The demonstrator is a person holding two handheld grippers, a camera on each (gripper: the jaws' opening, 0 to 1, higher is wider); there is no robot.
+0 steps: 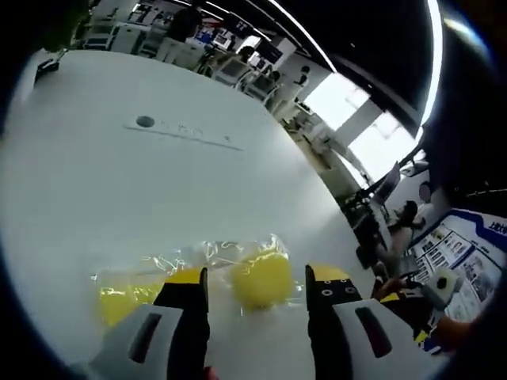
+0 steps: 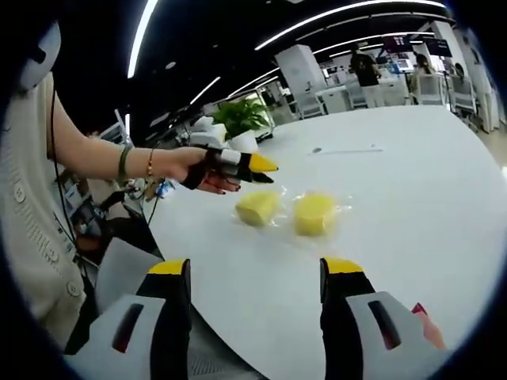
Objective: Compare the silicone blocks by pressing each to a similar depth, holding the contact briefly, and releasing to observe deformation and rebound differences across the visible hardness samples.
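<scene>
Office desks and ceiling light strips ring a broad white table, bare well beyond two yellow silicone blocks lying side by side in clear plastic wrap. Left gripper hangs just above the rounder block, jaws spread and holding nothing; right gripper sits well back from the blocks near the table's edge, jaws likewise parted and unloaded.

Matt yellow silicone blocks in glossy, seemingly plastic wrap.
</scene>
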